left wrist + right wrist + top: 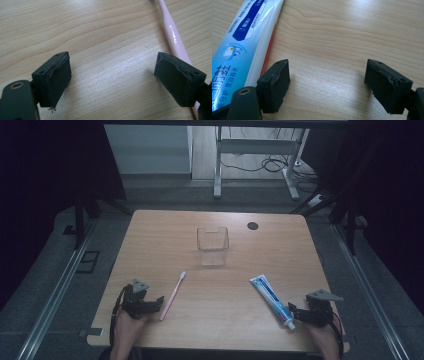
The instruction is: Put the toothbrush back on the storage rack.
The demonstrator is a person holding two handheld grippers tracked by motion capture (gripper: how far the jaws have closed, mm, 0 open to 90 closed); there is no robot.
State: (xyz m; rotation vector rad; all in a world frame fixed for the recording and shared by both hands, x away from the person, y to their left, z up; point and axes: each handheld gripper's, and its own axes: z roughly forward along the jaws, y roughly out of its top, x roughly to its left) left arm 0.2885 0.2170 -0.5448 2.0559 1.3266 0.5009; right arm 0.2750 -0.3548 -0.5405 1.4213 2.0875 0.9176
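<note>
A pink toothbrush [173, 295] lies on the wooden table [150, 240], its handle end near my left gripper [145, 301]. In the left gripper view the toothbrush handle [175, 40] runs just outside the right jaw; my left gripper [112, 80] stands open over bare wood. A blue and white toothpaste tube [272, 299] lies at the front right, cap end beside my right gripper [305, 312]. In the right gripper view the toothpaste tube [242, 42] lies left of the left jaw, and my right gripper [327, 82] is open with nothing between its jaws. A clear square cup [212, 246] stands upright mid-table.
A black round grommet [253, 225] sits in the table's far right part. Beyond the far edge stands a white desk frame [255, 165] with cables on the floor. Metal rails [55, 295] run along both sides of the table.
</note>
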